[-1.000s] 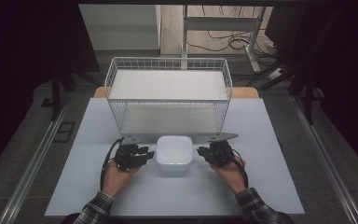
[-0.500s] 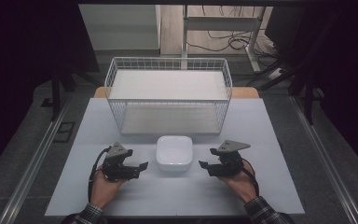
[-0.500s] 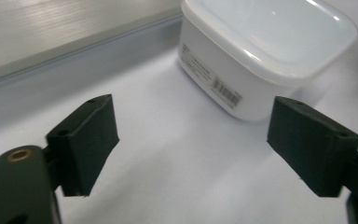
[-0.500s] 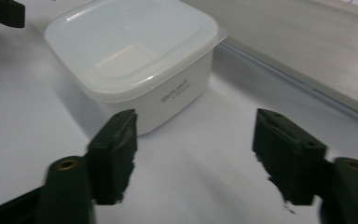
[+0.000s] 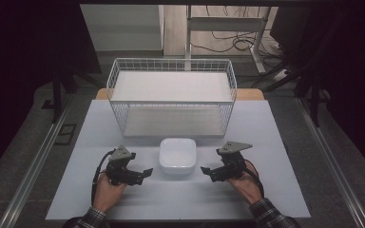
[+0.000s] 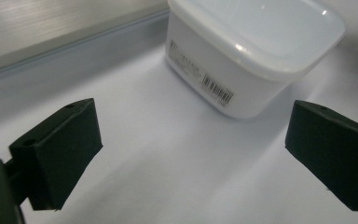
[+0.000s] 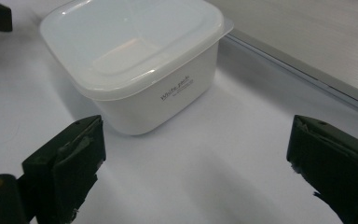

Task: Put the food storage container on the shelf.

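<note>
Two grippers are flanking a lidded white plastic container [image 5: 177, 155] sitting before the wire basket [image 5: 171, 97]: left gripper [image 5: 145, 172] and right gripper [image 5: 206, 171] both spread, holding nothing. Uneven squeezing risks popping the lid or sliding it.

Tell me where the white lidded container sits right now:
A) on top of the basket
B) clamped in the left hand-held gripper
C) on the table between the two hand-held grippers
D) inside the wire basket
C: the container stands on the table in front of the wire basket, with the left hand-held gripper and right hand-held gripper open on either side, apart from it.
</note>
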The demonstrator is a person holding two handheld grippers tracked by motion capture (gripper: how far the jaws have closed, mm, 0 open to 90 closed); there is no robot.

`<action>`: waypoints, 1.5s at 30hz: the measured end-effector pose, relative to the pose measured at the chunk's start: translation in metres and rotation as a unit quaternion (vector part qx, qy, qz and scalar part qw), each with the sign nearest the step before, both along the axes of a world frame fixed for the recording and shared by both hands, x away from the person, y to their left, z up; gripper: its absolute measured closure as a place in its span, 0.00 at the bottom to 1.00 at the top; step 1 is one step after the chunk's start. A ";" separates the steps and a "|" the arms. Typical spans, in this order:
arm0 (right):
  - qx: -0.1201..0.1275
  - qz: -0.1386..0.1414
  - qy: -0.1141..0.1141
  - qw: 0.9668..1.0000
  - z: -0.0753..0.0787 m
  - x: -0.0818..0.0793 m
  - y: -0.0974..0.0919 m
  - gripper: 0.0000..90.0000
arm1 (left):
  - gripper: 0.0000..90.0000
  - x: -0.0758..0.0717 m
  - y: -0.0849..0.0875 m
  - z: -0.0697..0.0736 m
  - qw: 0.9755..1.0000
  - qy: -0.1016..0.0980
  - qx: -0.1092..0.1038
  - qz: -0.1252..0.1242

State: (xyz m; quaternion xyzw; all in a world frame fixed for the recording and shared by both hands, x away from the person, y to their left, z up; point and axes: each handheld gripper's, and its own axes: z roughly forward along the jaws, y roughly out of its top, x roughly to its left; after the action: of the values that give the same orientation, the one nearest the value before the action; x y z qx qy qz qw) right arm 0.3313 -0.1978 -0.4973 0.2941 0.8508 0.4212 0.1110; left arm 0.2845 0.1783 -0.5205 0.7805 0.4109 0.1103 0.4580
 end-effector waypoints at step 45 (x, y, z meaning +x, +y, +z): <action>0.010 -0.008 0.129 0.992 0.011 0.019 0.054 0.27 | 0.30 0.040 -0.049 0.010 0.993 0.088 -0.053 -0.058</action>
State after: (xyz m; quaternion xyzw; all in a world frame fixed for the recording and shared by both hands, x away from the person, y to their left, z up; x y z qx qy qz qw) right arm 0.3506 -0.1439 -0.4864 0.3541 0.8512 0.3874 0.0012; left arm 0.3241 0.1297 -0.5102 0.7846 0.4088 -0.0077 0.4662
